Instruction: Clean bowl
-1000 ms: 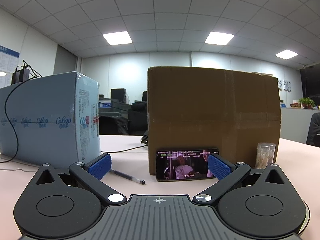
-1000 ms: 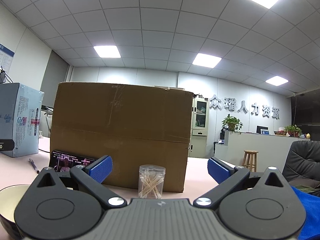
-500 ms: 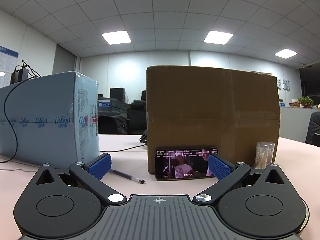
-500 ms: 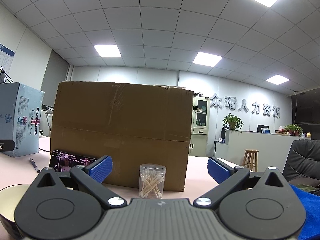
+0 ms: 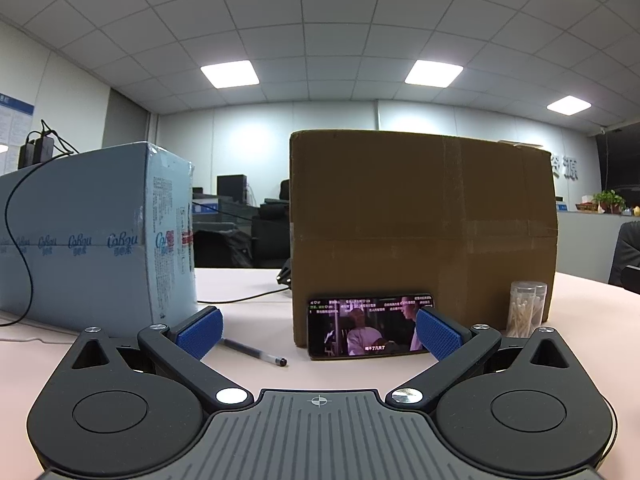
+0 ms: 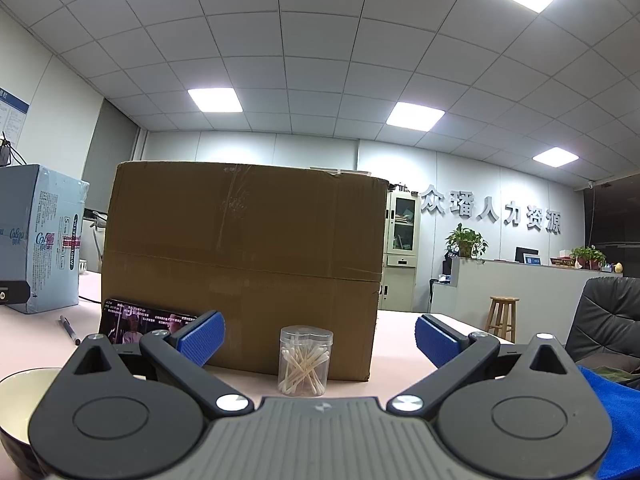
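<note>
Bowl upright, mouth up; left gripper, right gripper wide, empty.

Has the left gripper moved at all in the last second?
Barely. In the left wrist view the brown cardboard box and phone sit slightly further left between the fingers than before, so the left gripper turned or drifted slightly right.

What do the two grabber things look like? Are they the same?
Yes, twins. The left gripper and right gripper each have black arms with round black discs, silver screws, a ribbed grey middle plate and bumpy blue pads on the fingertips.
</note>
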A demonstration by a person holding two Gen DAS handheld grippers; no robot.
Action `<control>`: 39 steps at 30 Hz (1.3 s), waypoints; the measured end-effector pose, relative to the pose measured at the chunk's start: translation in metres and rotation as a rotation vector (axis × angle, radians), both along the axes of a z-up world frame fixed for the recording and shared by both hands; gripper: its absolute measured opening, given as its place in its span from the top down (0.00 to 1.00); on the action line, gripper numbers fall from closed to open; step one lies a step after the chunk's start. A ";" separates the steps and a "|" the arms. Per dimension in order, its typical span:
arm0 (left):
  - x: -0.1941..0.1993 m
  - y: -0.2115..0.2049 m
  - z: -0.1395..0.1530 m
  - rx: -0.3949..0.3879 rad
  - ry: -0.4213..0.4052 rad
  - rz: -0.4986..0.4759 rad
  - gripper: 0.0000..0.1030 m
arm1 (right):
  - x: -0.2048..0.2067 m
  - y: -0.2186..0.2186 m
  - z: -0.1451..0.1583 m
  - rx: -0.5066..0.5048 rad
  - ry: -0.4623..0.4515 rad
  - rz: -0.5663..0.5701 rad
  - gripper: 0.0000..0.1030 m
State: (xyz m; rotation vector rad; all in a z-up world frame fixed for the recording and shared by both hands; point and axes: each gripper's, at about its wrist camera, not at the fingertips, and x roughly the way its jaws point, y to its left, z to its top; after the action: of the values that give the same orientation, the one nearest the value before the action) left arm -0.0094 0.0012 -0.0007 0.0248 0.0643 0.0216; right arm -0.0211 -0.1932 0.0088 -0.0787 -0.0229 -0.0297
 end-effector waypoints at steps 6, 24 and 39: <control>0.000 -0.001 0.000 0.001 0.000 -0.001 0.00 | 0.001 0.002 0.000 -0.002 0.001 -0.002 0.00; -0.002 -0.001 0.000 0.001 0.004 -0.007 0.00 | 0.003 0.005 0.001 -0.002 0.005 -0.001 0.00; -0.001 0.000 0.000 0.002 0.004 -0.007 0.00 | 0.002 0.004 0.005 -0.004 0.008 0.003 0.00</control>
State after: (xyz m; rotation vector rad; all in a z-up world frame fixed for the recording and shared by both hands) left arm -0.0100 0.0008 -0.0008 0.0269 0.0685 0.0147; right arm -0.0193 -0.1890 0.0137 -0.0832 -0.0150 -0.0261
